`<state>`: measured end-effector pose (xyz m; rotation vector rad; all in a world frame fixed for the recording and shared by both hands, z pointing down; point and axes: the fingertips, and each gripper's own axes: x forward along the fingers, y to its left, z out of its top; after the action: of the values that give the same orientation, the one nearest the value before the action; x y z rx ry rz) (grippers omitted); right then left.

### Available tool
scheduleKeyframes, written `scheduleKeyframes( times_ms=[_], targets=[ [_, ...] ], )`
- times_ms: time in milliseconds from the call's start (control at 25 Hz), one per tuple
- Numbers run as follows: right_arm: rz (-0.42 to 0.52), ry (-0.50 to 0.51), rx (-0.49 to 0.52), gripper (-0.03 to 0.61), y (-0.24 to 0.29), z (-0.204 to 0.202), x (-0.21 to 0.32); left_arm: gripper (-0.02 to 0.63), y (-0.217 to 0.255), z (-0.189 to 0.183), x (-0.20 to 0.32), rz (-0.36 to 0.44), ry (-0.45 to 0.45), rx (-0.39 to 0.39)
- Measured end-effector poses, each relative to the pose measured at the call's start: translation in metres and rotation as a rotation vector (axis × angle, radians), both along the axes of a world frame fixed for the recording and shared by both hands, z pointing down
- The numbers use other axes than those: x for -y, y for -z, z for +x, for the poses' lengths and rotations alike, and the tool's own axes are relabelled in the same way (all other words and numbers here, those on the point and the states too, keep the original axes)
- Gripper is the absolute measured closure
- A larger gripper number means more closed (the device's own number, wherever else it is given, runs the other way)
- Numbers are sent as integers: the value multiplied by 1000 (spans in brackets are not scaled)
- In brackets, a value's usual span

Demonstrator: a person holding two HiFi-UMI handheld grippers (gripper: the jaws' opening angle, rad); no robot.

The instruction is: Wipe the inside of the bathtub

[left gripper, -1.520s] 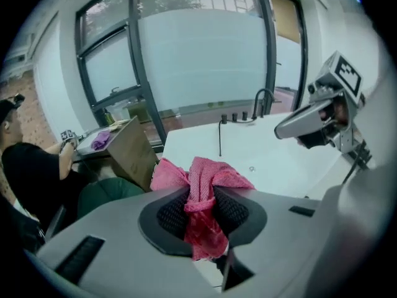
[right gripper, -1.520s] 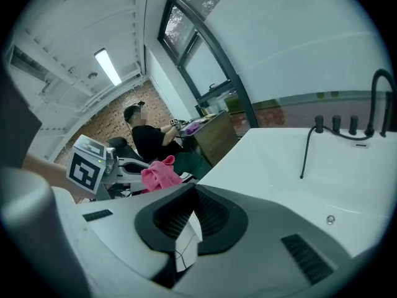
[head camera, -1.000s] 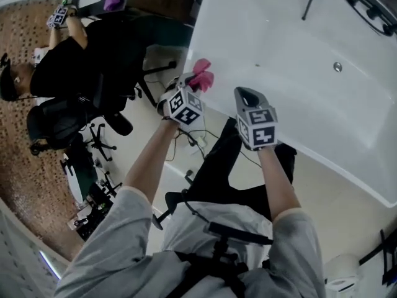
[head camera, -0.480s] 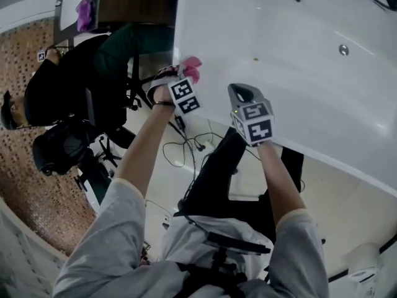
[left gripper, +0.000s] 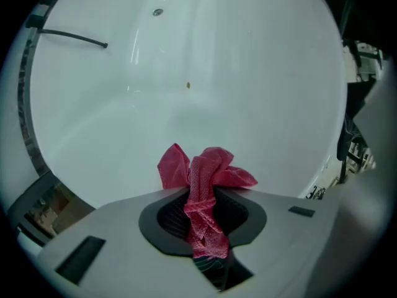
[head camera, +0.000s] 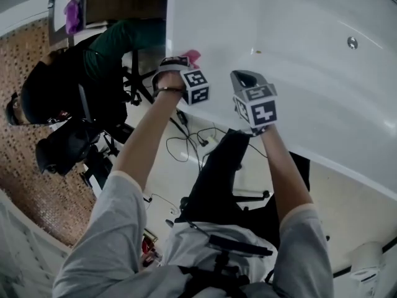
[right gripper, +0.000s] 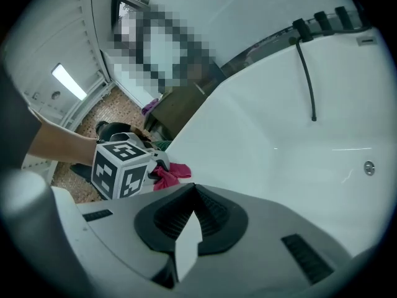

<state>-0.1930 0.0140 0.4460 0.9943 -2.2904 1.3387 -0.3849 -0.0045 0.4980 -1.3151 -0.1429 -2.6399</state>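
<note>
1. Left claw (left gripper: 201,213) clamped on pink cloth (left gripper: 208,172); the cloth bunches past the tips, over the white bathtub (left gripper: 236,61) interior.
2. Right claw (right gripper: 192,188) closed, nothing in it, held beside the left claw.
3. Left gripper view only: brown speck (left gripper: 188,85) on tub surface.
4. Head view only: seated person (head camera: 49,85) beside tub.
</note>
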Motion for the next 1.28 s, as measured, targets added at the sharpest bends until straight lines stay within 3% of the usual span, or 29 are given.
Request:
scheduleKeyframes(
  times_ms=[200, 720, 1280],
  targets=[
    [19, 8, -54, 569, -18, 16, 18, 532, -15, 2, 3, -30, -23, 61],
    [-21, 87, -189, 569, -103, 51, 27, 532, -77, 31, 11, -54, -16, 43],
    [-68, 50, -287, 569, -190, 82, 29, 532, -147, 54, 3, -147, -2, 60]
  ],
)
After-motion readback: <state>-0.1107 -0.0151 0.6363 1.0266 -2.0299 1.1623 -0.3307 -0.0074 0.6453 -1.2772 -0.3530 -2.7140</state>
